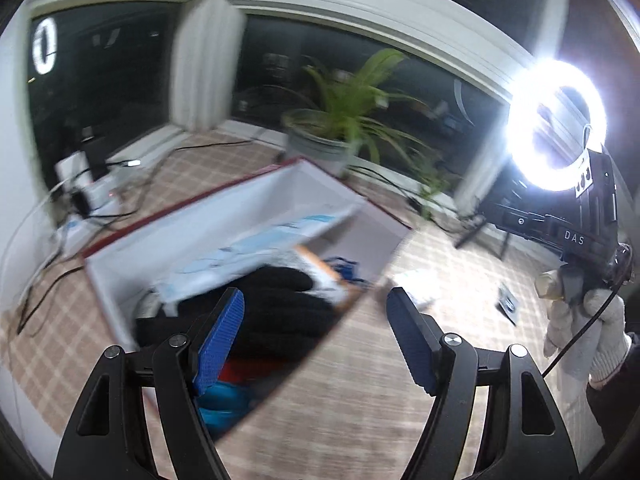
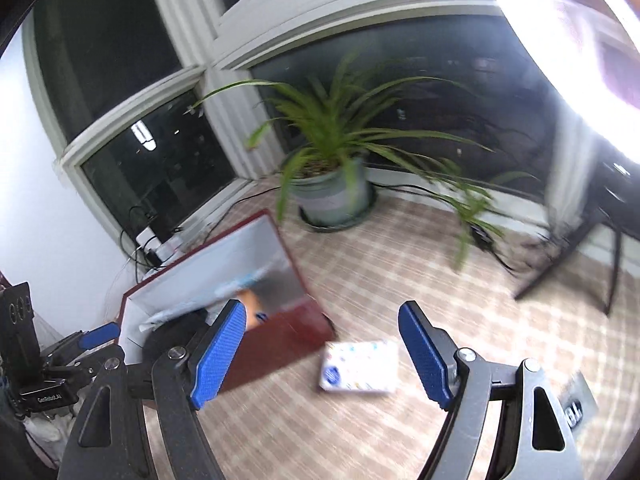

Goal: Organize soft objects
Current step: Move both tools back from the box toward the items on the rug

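A storage box [image 1: 132,236] with a dark red outside and white inside stands on the checked floor; it also shows in the right wrist view [image 2: 280,340]. Inside lie a black soft item [image 1: 280,300], a blue one [image 1: 220,400], a white-and-orange one [image 1: 320,268] and a pale blue-printed sheet [image 1: 256,244]. My left gripper [image 1: 316,340] is open and empty over the box's near edge. My right gripper [image 2: 320,352] is open and empty, above a white printed packet [image 2: 360,366] on the floor, right of the box. The packet also shows in the left wrist view [image 1: 416,284].
A potted plant [image 2: 332,196] stands by the window behind the box. Cables and a power strip [image 1: 88,188] lie at the left. A bright ring light [image 1: 556,124] on a stand [image 2: 576,256] is at the right. A small dark object [image 1: 508,304] lies on the floor.
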A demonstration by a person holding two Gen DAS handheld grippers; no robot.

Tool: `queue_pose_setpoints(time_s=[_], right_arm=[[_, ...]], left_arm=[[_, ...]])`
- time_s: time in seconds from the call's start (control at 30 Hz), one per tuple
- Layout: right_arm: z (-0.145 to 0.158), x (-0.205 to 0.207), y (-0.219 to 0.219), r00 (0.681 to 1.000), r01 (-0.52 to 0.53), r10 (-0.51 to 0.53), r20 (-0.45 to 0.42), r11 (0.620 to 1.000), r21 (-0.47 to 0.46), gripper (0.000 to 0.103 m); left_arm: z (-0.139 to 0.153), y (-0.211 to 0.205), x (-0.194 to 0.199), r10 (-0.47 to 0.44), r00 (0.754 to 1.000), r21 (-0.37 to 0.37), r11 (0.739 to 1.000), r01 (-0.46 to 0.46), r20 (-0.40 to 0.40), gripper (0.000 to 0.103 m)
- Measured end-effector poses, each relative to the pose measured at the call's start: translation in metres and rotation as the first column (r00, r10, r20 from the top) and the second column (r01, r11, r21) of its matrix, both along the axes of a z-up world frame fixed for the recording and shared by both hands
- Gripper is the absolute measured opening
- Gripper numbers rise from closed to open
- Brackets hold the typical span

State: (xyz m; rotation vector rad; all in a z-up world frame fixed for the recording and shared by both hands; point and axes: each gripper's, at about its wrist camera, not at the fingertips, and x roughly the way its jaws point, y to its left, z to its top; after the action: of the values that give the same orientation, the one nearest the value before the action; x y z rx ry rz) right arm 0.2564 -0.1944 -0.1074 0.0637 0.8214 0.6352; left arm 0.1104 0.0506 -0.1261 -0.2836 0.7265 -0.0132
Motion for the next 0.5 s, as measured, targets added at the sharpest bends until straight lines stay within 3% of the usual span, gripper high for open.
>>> queue_pose_setpoints(time_s=[0.27, 0.33, 0.4, 0.5], right_arm=[[-0.017, -0.009, -0.060, 0.995, 0.068, -0.069, -0.075, 0.998, -0.006, 0.073], [-0.019, -0.006, -0.063, 0.993, 0.061, -0.061, -0.105, 0.998, 0.001, 0.059], [-0.024, 0.001, -0.060, 0.990, 0.048, -0.049, -0.134, 0.999, -0.011, 0.040], [-0.034, 0.014, -0.046, 0.985, 0.019, -0.024, -0.171, 0.999, -0.032, 0.031]], left_arm=[[0.000, -0.067, 0.019, -0.167, 0.986, 0.006, 0.986, 0.167, -0.011, 0.074], [-0.001, -0.078, 0.019, -0.190, 0.982, 0.008, 0.982, 0.191, -0.012, 0.074], [-0.003, -0.088, 0.017, -0.212, 0.977, 0.007, 0.977, 0.212, -0.018, 0.074], [-0.005, -0.095, 0.010, -0.227, 0.973, 0.010, 0.974, 0.228, -0.026, 0.074]])
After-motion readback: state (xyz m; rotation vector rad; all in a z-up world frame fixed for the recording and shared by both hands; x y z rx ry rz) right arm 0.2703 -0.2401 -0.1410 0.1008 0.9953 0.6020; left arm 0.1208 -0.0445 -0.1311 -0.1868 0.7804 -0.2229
